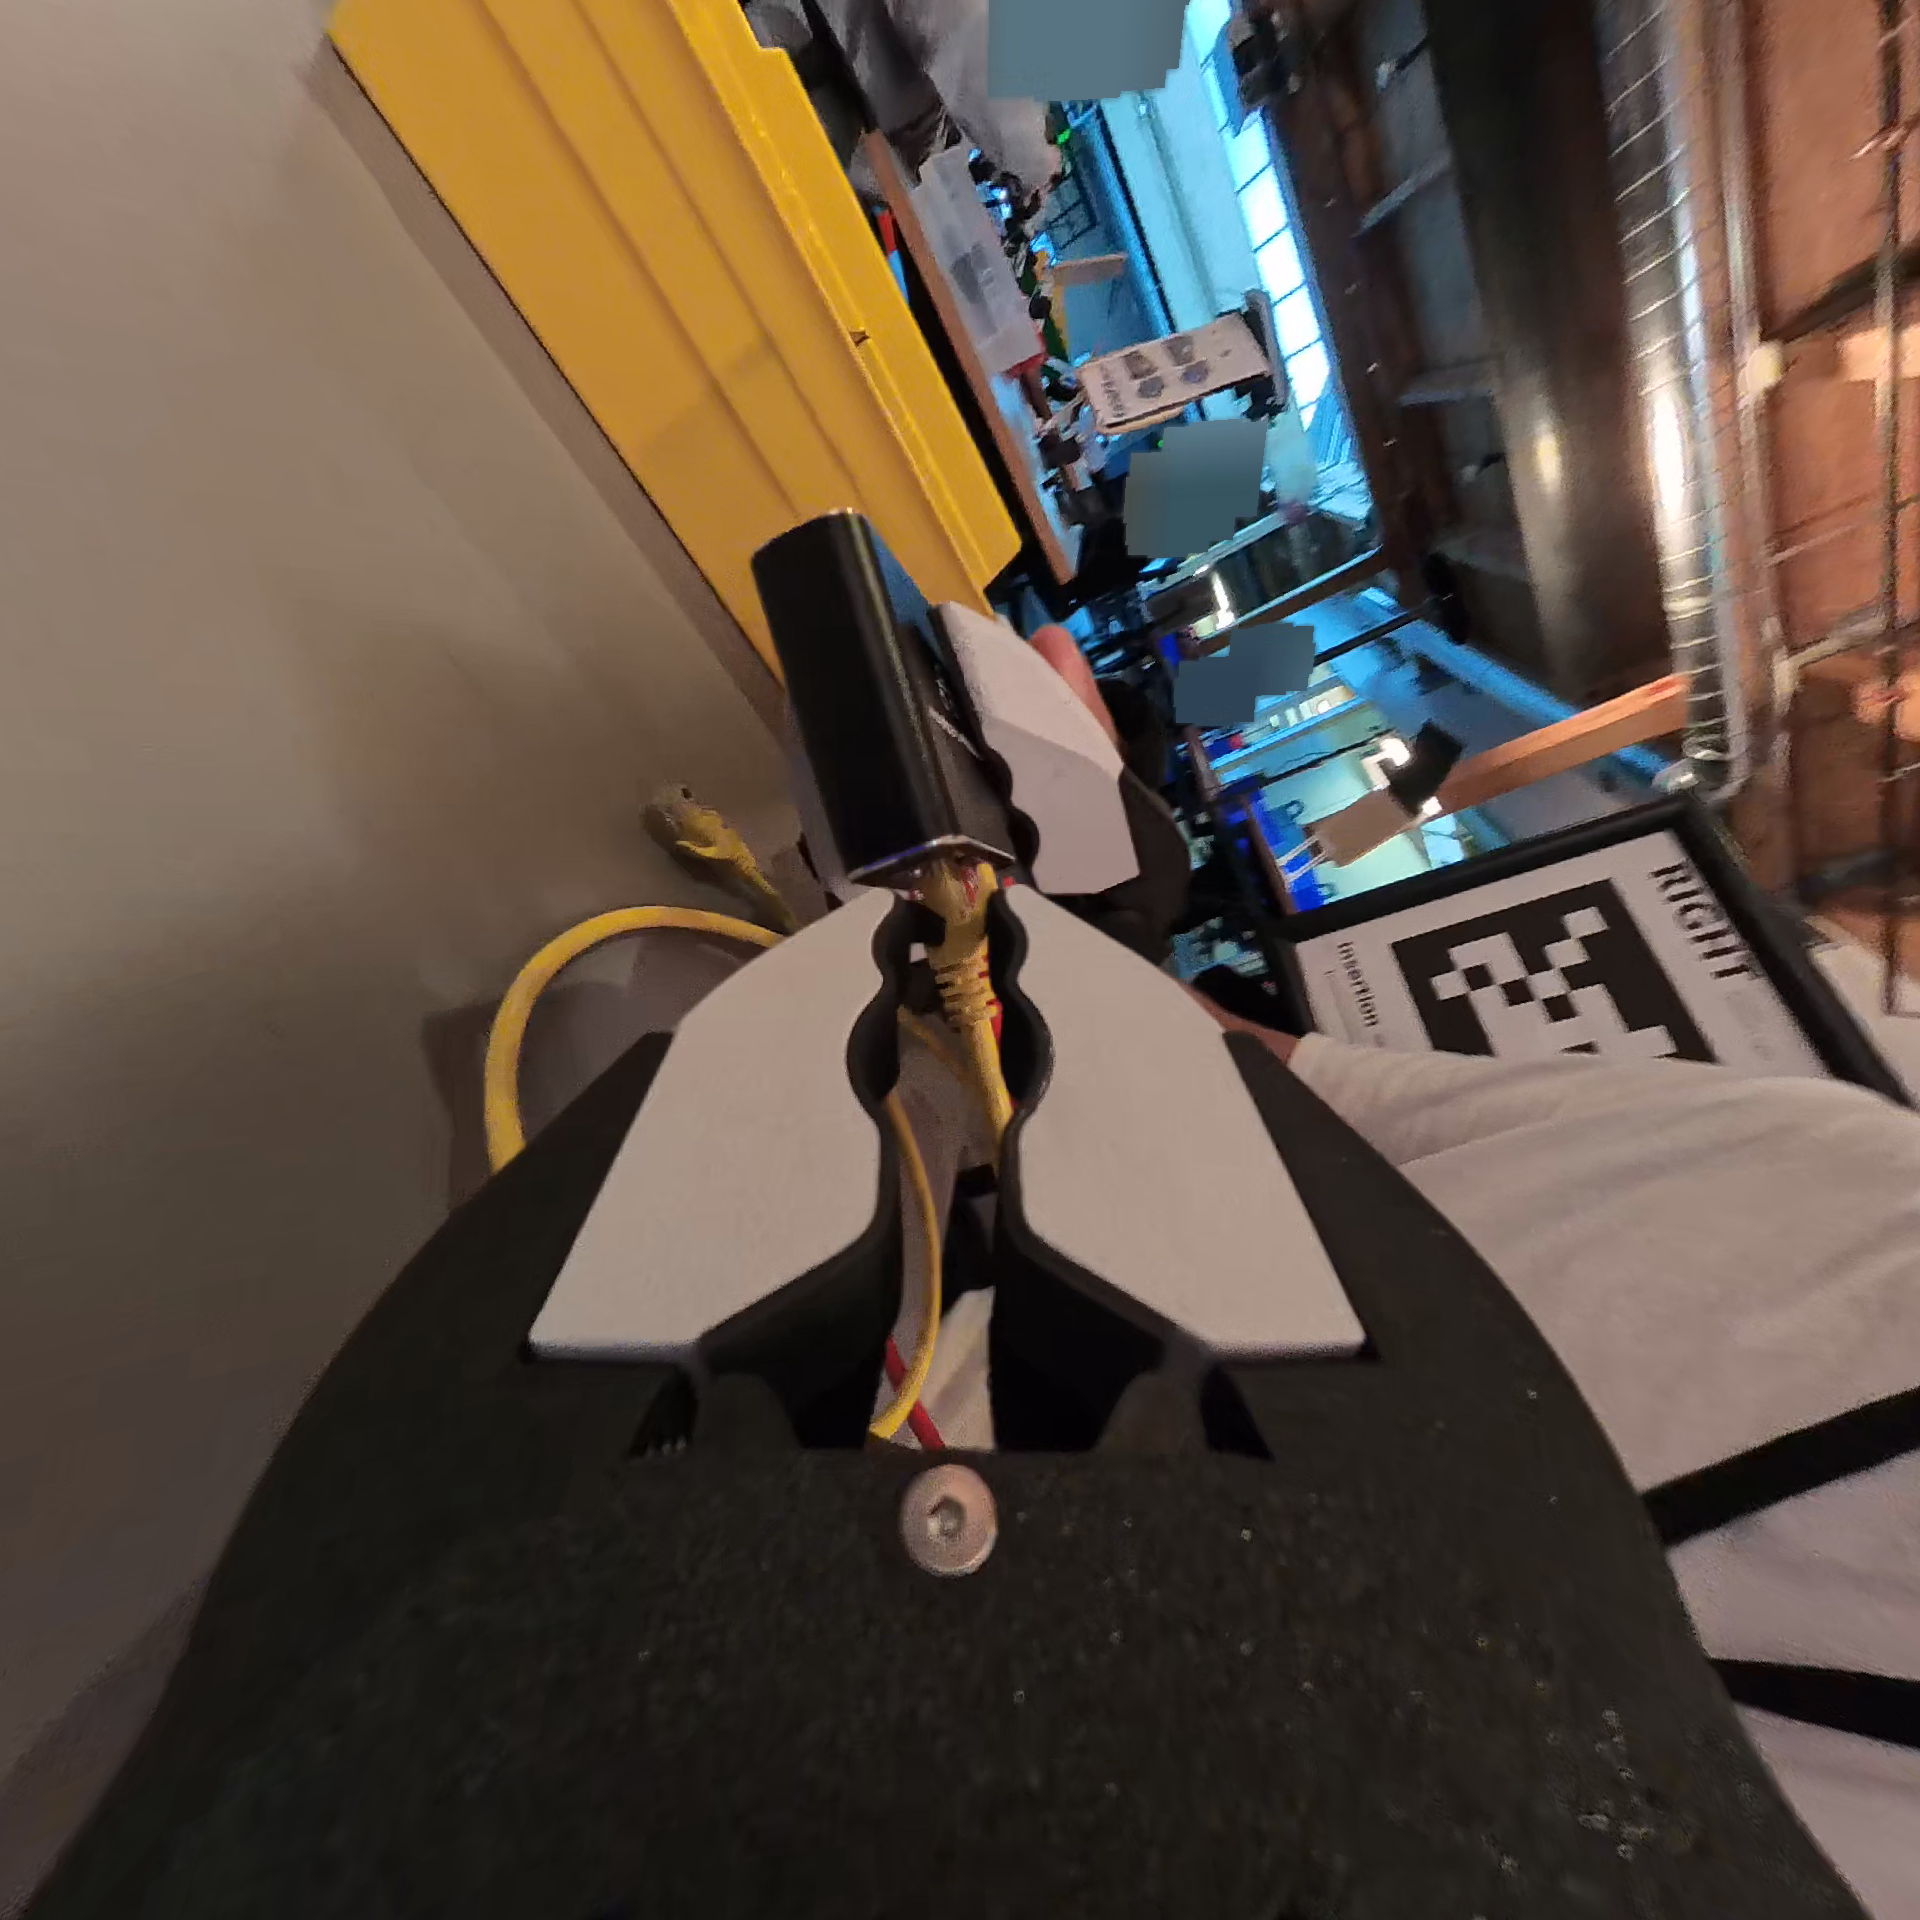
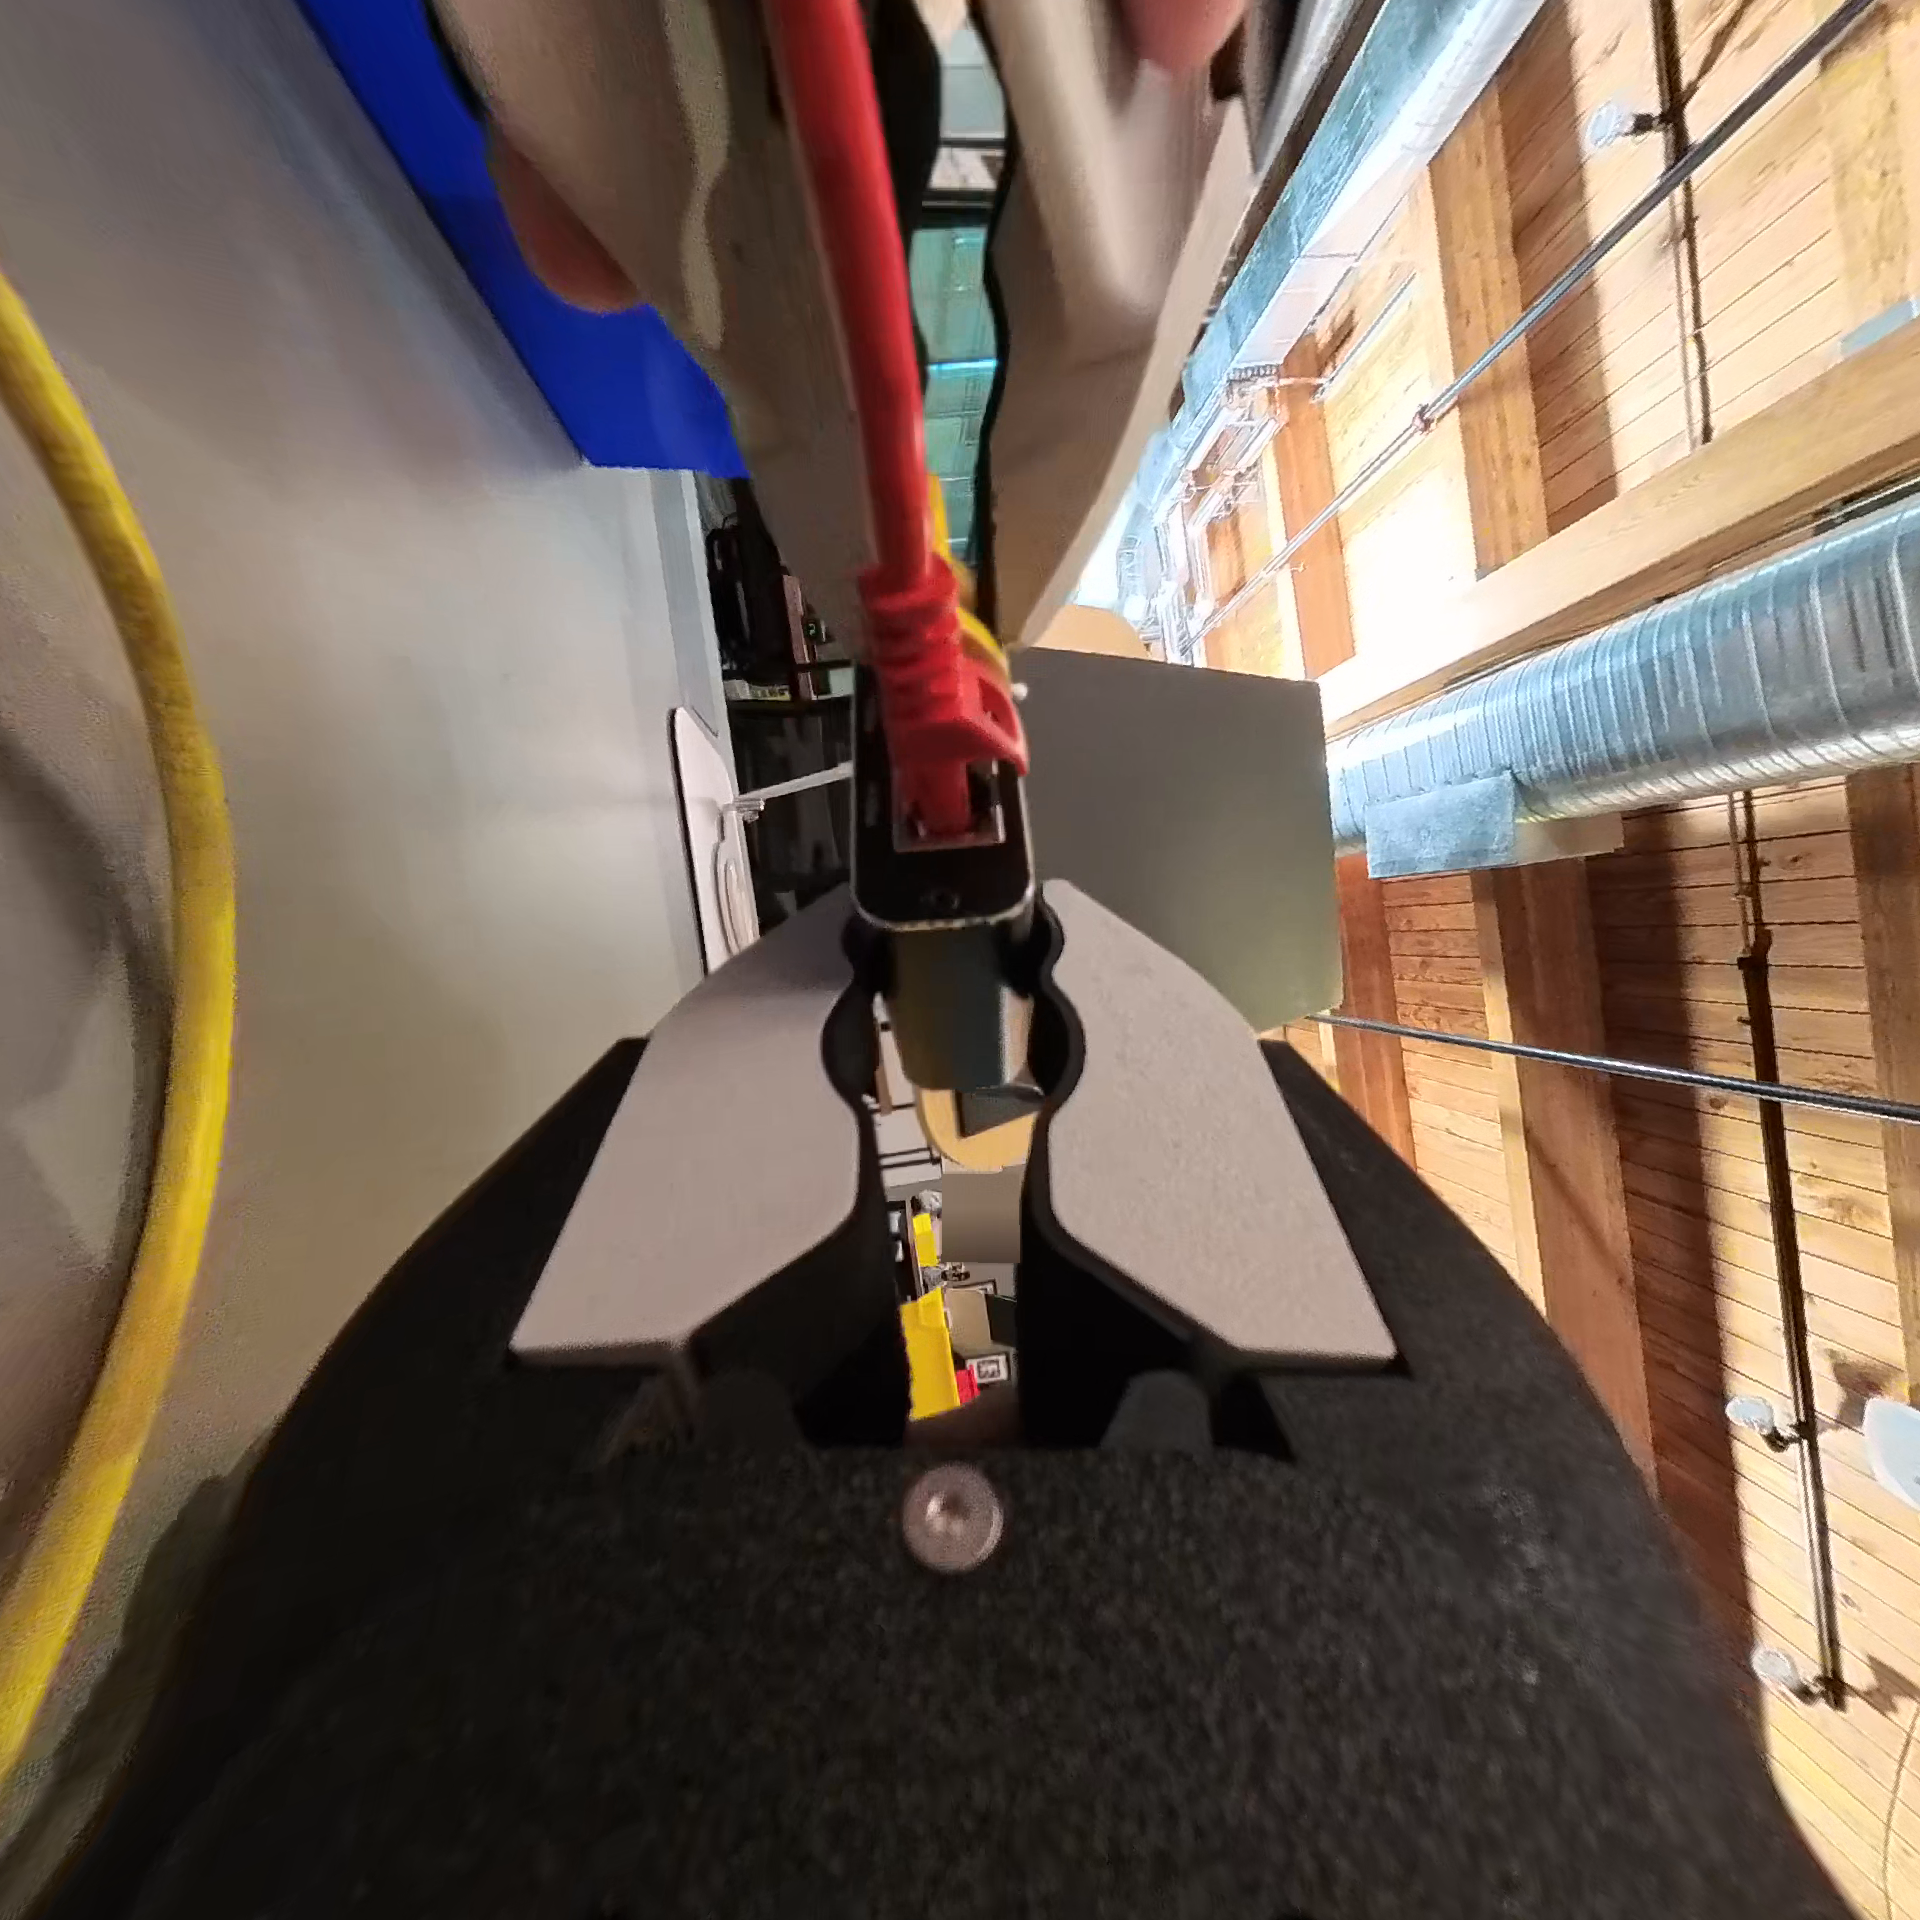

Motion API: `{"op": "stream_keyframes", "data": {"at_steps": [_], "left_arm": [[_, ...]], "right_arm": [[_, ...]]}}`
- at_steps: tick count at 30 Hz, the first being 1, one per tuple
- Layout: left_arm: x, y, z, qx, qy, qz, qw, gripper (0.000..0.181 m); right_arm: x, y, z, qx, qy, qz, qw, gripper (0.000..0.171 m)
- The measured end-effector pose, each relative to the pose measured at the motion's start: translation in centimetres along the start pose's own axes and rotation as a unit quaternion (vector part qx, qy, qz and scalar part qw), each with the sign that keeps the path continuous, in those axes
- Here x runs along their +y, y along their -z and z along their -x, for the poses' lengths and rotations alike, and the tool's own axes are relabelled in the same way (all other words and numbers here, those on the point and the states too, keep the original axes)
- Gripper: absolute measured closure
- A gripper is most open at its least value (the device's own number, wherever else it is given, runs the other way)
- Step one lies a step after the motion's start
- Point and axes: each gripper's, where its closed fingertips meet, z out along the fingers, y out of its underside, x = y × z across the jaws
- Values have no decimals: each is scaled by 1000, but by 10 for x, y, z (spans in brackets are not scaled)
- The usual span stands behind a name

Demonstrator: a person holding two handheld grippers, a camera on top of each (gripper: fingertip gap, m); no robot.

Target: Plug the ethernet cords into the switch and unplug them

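My left gripper [image 1: 948, 920] is shut on the yellow ethernet plug [image 1: 961, 971], whose tip is at a port of the small black switch [image 1: 883, 717]. A red cord [image 1: 914, 1403] runs under it between the same fingers. My right gripper [image 2: 945, 935] is shut on the switch [image 2: 940, 862] and holds it in the air. The red plug [image 2: 935, 717] sits in the switch's port, with the yellow plug [image 2: 971, 629] just behind it. The right gripper's fingers [image 1: 1049, 748] show behind the switch. The left gripper's fingers [image 2: 1101, 312] show blurred at the top.
The yellow cord's other plug [image 1: 696, 831] lies on the pale table [image 1: 260, 623], its loop [image 2: 156, 831] nearby. A yellow bin [image 1: 675, 260] and a blue bin [image 2: 582, 332] stand at the table's far side. A framed black-and-white marker board [image 1: 1538, 977] and a white sleeve [image 1: 1558, 1247] are on the right.
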Motion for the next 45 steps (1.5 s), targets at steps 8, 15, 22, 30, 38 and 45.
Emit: {"op": "stream_keyframes", "data": {"at_steps": [8,15,22,30,38,45], "left_arm": [[2,-2,7,9,63,-18,998,162],[0,-2,4,9,72,-39,997,163],[0,-11,-14,58,121,-60,989,155],[-9,-4,-12,47,113,-92,988,161],[-7,-7,-9,32,106,-92,990,169],[-12,-5,-9,39,113,-120,986,168]], "right_arm": [[4,-3,6,-5,16,12,1000,147],[4,-4,2,2,11,19,1000,147],[-3,-4,-8,9,13,26,1000,147],[14,-3,-10,6,12,46,999,147],[8,-3,-10,5,14,40,999,147],[8,-3,-10,5,15,43,999,147]]}}
